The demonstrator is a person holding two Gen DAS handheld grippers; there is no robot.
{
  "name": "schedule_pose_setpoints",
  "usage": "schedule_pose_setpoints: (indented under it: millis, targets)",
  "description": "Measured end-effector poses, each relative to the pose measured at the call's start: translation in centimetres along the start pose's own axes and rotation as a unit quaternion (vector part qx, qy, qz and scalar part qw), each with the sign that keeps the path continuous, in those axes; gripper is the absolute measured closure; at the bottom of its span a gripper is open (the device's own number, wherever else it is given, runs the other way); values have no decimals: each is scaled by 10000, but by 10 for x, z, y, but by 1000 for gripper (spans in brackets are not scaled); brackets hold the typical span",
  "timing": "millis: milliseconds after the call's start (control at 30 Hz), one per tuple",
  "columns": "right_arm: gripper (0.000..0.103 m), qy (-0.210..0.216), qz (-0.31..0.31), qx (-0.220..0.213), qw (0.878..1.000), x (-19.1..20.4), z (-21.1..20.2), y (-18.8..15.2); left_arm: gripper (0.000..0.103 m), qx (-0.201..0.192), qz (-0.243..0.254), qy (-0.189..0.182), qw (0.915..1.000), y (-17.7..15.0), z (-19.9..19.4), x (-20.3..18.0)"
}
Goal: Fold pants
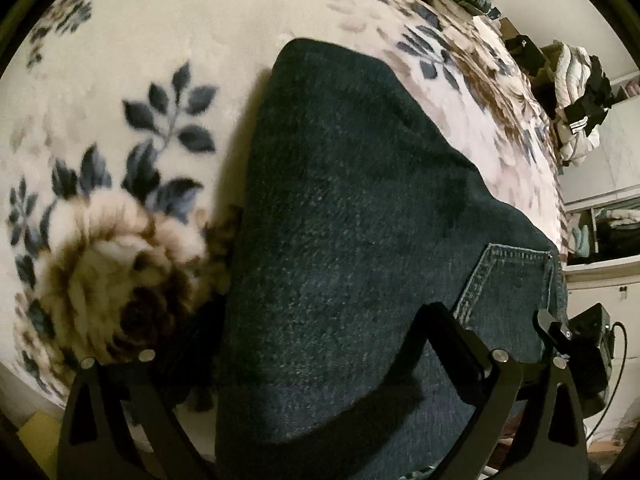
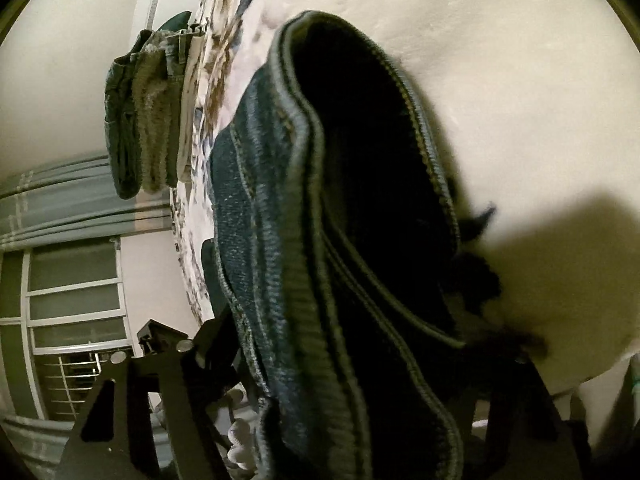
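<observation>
The jeans [image 1: 352, 240] lie on the floral blanket [image 1: 120, 92], near end lifted; the left gripper [image 1: 304, 360] straddles the denim with fingers set wide, though whether they pinch it I cannot tell; the right gripper [image 2: 352, 368] appears clamped on the bunched seamed edge (its far finger is lost in shadow). To fold well, I would keep both grips level and taut and carry the raised end squarely over so edges meet. The long axis runs away from the left camera, pocket end [image 1: 516, 280] nearest, narrower end farthest.
</observation>
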State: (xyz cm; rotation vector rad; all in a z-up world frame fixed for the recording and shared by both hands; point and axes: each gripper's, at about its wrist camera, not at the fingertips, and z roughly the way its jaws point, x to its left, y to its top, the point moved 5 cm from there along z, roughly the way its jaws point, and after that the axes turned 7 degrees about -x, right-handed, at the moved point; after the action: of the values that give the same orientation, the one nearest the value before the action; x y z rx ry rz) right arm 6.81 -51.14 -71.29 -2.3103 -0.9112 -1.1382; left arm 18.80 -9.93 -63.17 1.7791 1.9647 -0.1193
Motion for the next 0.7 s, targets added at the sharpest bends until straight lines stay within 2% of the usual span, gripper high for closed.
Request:
schedule_pose_setpoints:
  millis: [67, 133, 233, 400, 500, 567, 700]
  targets:
    - [31, -25, -14, -5, 10000, -1, 0, 0, 8, -49, 42, 38, 10000, 2, -1, -2]
    - [32, -48, -36, -11, 10000, 0, 0, -1, 22, -139, 72, 41, 9999, 6, -2, -5]
    - [32, -81, -66, -17, 9999, -1, -1, -2, 29, -191, 63, 84, 9998, 8, -4, -5]
    - [30, -55, -82, 16, 9999, -1, 0, -1, 28, -174, -78, -60, 9998, 10, -1, 0]
    - [22, -18, -47, 103, 9999, 2, 4, 3, 22, -111, -170, -202, 9996, 13, 4, 2]
    - [11, 16, -63, 140, 9999, 7, 8, 4, 17, -89, -195, -276, 9994, 16, 6, 2]
    - [8, -135, -217, 127, 9996, 16, 14, 6, 16, -145, -144, -387, 9990, 21, 6, -3]
